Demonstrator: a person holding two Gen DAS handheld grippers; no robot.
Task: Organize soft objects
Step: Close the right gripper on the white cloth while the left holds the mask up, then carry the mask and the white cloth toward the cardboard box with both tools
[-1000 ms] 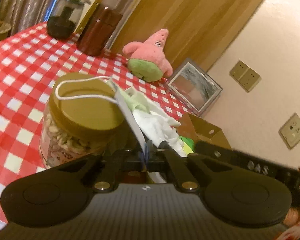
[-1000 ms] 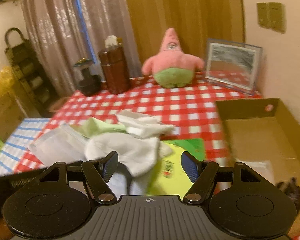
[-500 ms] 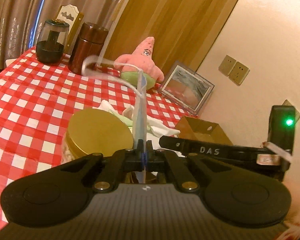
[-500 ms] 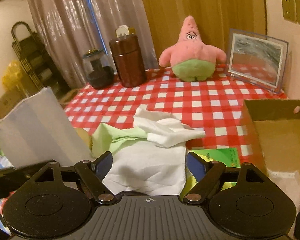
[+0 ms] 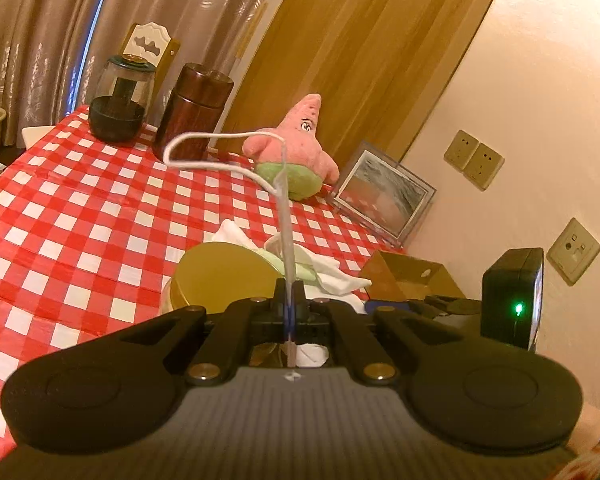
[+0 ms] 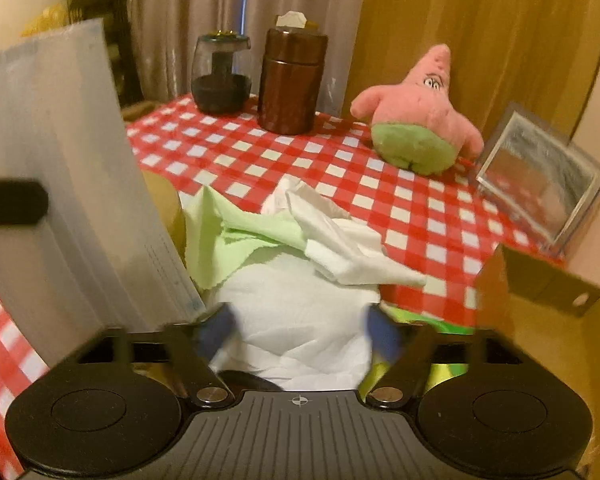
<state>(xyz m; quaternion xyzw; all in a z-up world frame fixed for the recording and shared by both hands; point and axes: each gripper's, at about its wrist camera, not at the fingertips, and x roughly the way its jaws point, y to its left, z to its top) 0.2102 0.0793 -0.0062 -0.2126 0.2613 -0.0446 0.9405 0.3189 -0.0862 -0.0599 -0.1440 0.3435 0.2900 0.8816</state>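
The left claw (image 5: 290,312) is fully closed on the lower edge of a face mask (image 5: 285,216), held upright and edge-on above the counter (image 5: 80,208). The right claw (image 6: 298,330) has just been closing; its jaws stand partly open around a white cloth (image 6: 300,320) lying between them, contact unclear. The cardboard box (image 6: 540,320) lies to the right.
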